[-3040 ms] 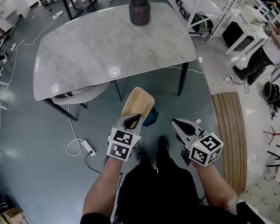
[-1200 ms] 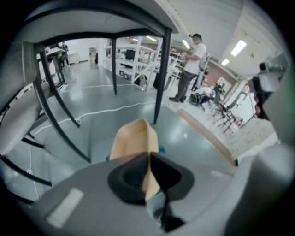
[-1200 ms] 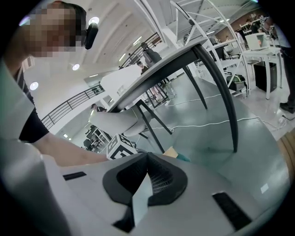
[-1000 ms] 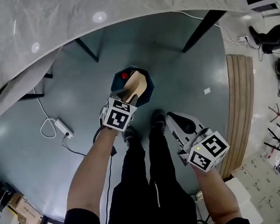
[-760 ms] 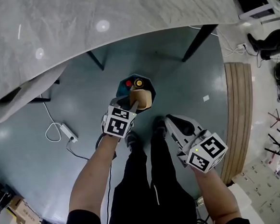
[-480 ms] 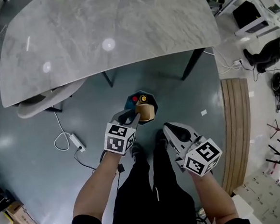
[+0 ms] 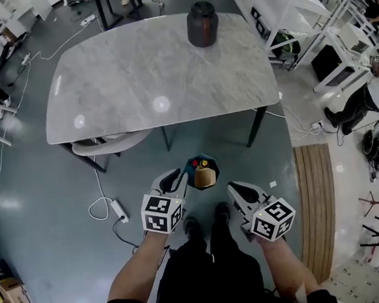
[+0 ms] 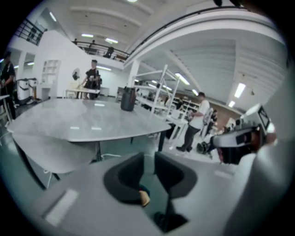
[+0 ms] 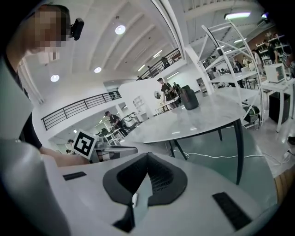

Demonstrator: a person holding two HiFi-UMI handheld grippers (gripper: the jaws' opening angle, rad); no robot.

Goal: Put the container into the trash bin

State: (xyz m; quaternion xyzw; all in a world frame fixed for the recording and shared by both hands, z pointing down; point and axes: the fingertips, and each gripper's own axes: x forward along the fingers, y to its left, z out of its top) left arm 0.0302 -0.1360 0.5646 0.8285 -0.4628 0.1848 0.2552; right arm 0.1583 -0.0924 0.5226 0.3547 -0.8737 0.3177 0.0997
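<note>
The grey marble table (image 7: 138, 80) is filling the upper half of the head view, with a dark jar (image 7: 202, 24) at its far edge. Below its near edge, the small dark trash bin (image 7: 215, 171) is standing on the floor at frame centre. The tan container (image 7: 205, 178) is lying inside the bin, so the drop looks done. It strikes me as light, thin-walled and easy to crush, best pinched gently at the rim. My left gripper (image 7: 175, 179) is closing on nothing just left of the bin, while my right gripper (image 7: 235, 188) is hanging pressed together and empty at lower right.
</note>
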